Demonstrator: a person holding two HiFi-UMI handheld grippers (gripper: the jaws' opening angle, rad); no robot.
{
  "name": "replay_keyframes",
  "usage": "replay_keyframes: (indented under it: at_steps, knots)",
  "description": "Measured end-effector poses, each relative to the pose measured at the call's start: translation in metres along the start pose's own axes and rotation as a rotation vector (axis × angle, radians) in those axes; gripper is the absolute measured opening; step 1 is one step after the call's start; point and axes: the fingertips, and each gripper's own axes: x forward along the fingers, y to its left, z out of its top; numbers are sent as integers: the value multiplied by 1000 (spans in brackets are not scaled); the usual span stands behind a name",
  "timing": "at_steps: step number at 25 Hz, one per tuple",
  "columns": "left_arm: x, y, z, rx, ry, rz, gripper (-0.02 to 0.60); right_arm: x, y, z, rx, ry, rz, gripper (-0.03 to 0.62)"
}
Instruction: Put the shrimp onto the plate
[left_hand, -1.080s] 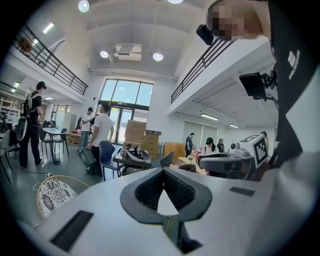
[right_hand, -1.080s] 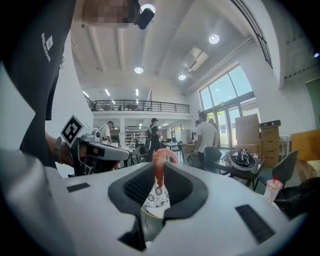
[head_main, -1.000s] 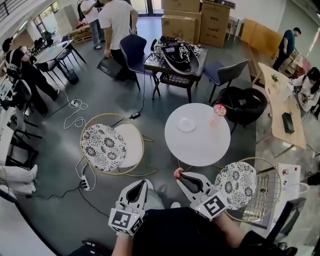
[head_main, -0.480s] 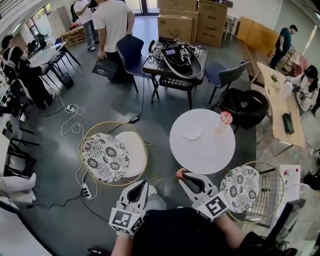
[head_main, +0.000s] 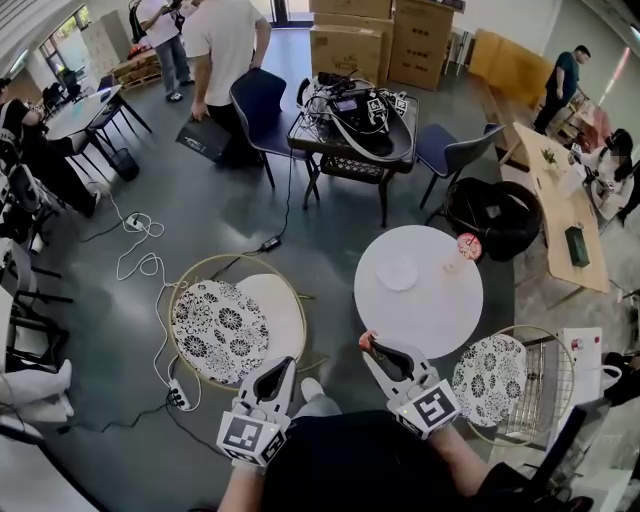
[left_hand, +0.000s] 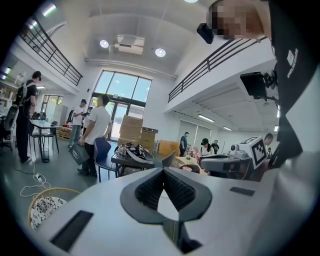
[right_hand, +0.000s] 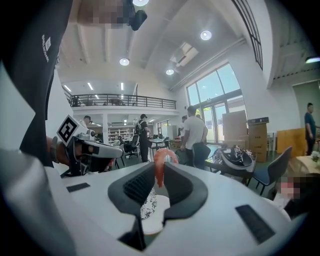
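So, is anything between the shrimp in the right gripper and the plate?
Nothing visible. The right gripper holds the shrimp by the round table's near edge, and only bare tabletop lies between there and the plate.

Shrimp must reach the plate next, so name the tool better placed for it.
Right. The right tool grips the shrimp and sits by the table bearing the plate. The left tool is shut, empty and farther off.

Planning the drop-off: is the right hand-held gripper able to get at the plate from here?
Probably yes, with a forward reach: the right hand-held gripper, shut on the shrimp, hangs by the round table's near edge, and only bare tabletop lies before the plate.
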Motion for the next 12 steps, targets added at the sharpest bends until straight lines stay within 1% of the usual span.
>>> replay_keyframes:
  at_steps: [6, 12]
  knots:
    - [10, 43, 11, 8, 4, -41, 5, 41, -7, 9, -10, 0, -48, 63]
    - [18, 66, 17, 10, 10, -81, 5, 61, -20, 9, 0, 18, -115, 63]
